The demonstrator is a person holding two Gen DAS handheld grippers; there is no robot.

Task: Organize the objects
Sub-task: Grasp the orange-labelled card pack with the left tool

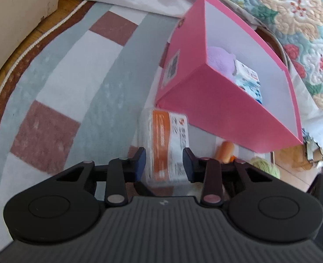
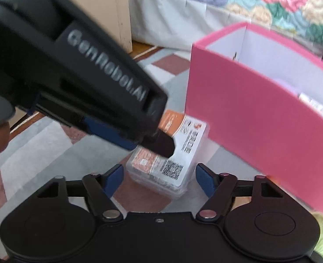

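- Left gripper [image 1: 164, 164], blue ribbed pads, is clamped on a clear plastic packet [image 1: 166, 144] with an orange-and-white label.
- Right gripper [image 2: 159, 180] stands spread, pads clear of the packet's sides.
- Packet lies on a checked rug [image 1: 58, 100], just beside a smooth pink box [image 1: 233, 118].

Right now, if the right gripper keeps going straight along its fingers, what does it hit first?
Most likely the clear labelled pack, lying on the rug between the right gripper's open fingers. The left gripper is already on it, so contact there is possible; depth is unclear.
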